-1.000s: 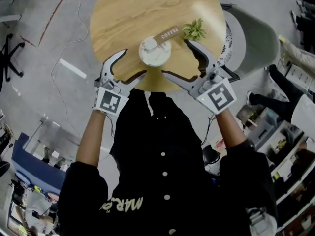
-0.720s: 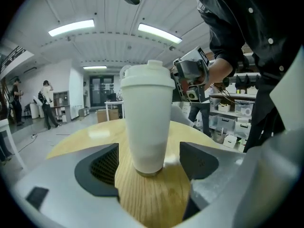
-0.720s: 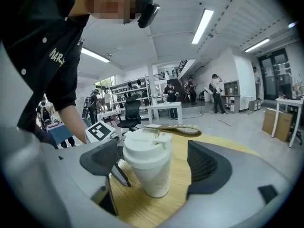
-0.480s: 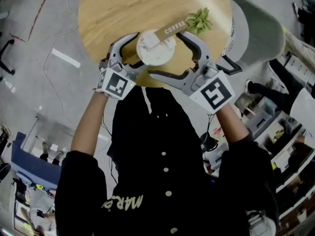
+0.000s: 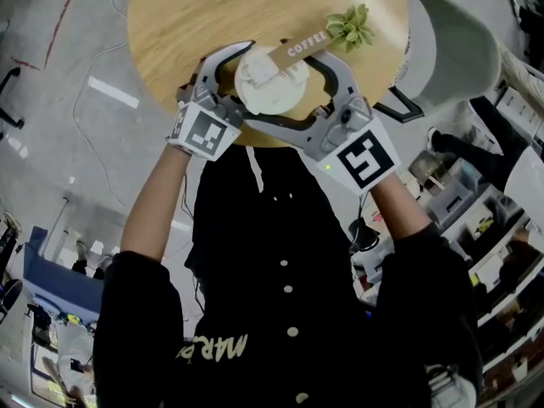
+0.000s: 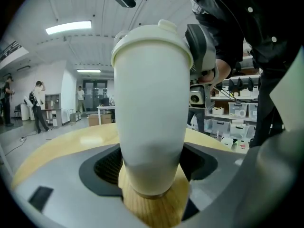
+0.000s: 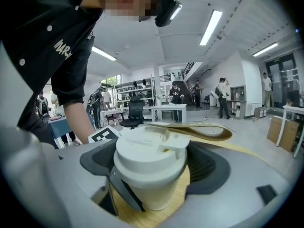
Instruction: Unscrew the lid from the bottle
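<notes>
Grey concrete floor (image 5: pixel 59 151) spreads below a round wooden counter (image 5: pixel 187 24) in the head view, with a grey chair (image 5: pixel 450 49) tucked against its right side. Around it is a wide, bright hall with strip lights on the ceiling, tables, shelves of bins and several people standing well back.

On the near part of the counter stands the white bottle (image 6: pixel 151 108), upright, with its white lid (image 7: pixel 151 151) on top. Just behind it lies a brown sign (image 5: pixel 299 48) printed "COFFEE", and a small green plant (image 5: pixel 350 25) sits at the sign's far end.

The person, in a black jacket (image 5: pixel 280 262) with white buttons, reaches both arms forward so that the two tools meet around the bottle from either side. The left gripper (image 6: pixel 153 166) sits low on the bottle: its dark ribbed pads (image 6: pixel 107 167) lie against the lower body on both sides, clamping it just above the base. The right gripper (image 7: pixel 154 164) sits higher, level with the top: the lid stands between its jaws, which are closing, and the pads (image 7: pixel 206 167) are just beside the lid's rim on each side without clearly pressing on it.

A dark strip runs up against the bottle's lower left in the right gripper view; it may be part of the other tool, but the angle is too tight to be sure.
</notes>
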Motion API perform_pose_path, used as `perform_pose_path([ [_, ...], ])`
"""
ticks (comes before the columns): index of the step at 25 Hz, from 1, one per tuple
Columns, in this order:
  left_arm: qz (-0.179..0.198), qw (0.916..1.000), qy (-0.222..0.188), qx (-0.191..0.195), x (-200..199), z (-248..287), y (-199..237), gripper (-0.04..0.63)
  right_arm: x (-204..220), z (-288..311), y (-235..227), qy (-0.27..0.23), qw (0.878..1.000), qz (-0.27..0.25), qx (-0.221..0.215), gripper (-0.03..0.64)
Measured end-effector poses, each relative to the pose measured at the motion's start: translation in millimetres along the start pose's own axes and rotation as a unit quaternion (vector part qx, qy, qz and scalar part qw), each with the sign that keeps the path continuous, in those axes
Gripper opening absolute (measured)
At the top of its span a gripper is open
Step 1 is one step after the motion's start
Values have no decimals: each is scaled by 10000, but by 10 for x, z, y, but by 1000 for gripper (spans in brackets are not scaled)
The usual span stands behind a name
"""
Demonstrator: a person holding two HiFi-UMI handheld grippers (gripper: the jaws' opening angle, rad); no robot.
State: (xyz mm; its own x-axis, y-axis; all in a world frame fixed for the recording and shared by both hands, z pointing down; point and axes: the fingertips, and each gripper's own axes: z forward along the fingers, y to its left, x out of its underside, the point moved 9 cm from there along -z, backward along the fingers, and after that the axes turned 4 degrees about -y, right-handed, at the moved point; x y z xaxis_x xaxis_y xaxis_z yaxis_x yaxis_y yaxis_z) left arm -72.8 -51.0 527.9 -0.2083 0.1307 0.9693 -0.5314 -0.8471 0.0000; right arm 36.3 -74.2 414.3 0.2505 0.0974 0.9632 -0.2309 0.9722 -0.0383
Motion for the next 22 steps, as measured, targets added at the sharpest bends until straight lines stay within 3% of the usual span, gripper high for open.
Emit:
perform_pose_path([
  [7,-10,9997,-37,226,-2,-7,43,360,19,-6,-60,-38,9996,-27,-278,449],
  [11,185,9979,46,615,-4,-26,85,360,-3,29,-118,-103,9930,-330,-1129,449],
  [15,325,9937,80,1065,-3,11,144,360,23,39,-273,-192,9706,-600,-2322,449],
  [17,336,9921,99,1205,-21,36,165,360,0,54,-338,-209,9625,-610,-2634,449],
  [20,299,9923,128,1197,-48,47,174,360,-16,53,-340,-90,9657,-492,-2549,451],
  [22,312,9926,138,1167,-57,48,171,360,-28,6,-304,4,9750,-390,-2186,450],
])
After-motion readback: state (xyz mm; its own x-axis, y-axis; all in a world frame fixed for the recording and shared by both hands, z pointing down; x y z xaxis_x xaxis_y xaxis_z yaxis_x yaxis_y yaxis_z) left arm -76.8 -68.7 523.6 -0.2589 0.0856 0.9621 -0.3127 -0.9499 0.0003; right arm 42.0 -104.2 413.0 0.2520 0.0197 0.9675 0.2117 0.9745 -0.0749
